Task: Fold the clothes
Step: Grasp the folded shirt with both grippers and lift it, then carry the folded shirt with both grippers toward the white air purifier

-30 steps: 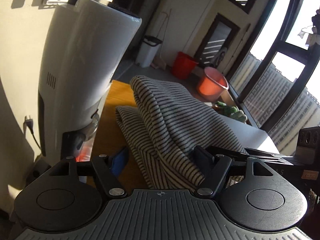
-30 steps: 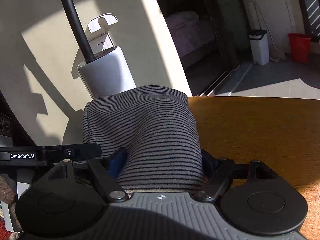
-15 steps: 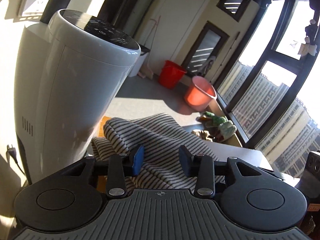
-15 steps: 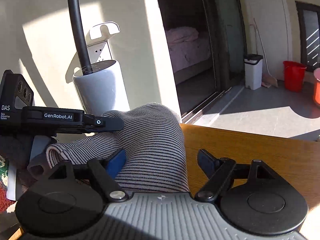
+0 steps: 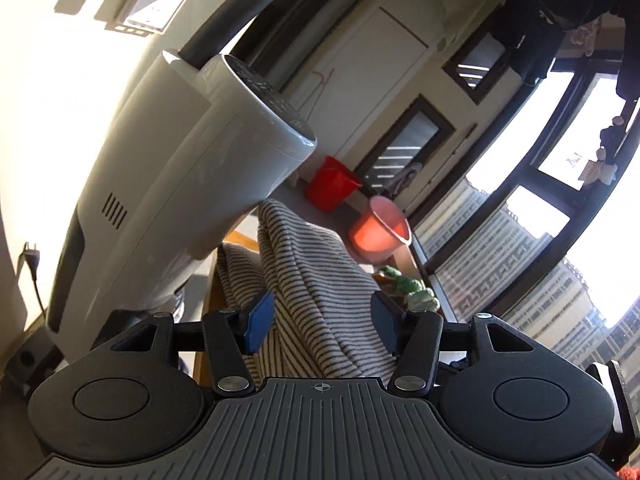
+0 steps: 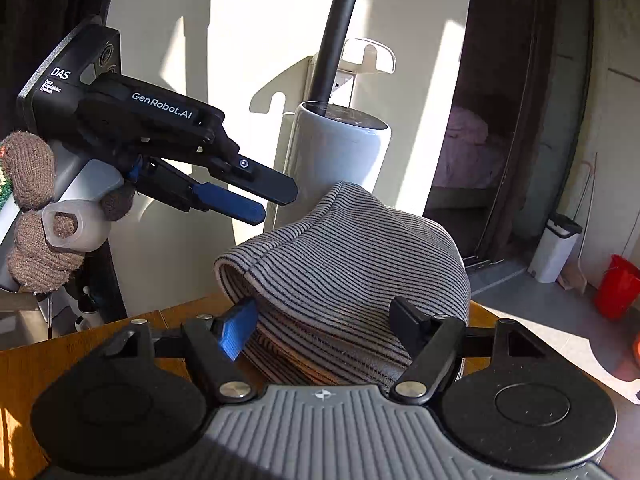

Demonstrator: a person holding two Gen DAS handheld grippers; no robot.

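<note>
The shirt (image 6: 352,256) is sagging soft and light — best pinched at a folded edge; both grippers (image 5: 320,322) (image 6: 320,324) are gaping wide, gripping nothing.

White heater (image 5: 168,184) crowds left (beside garment (image 5: 316,292))

Strong daylight enters via windows (image 5: 532,216), blown out to white. Wall (image 6: 248,16) carries hard-edged shadows w/ overexposed sunlit patches. Heavy fisheye bending at frame edges. Focus sharp overall; doorway room (image 6: 468,152) dim, low detail.
</note>
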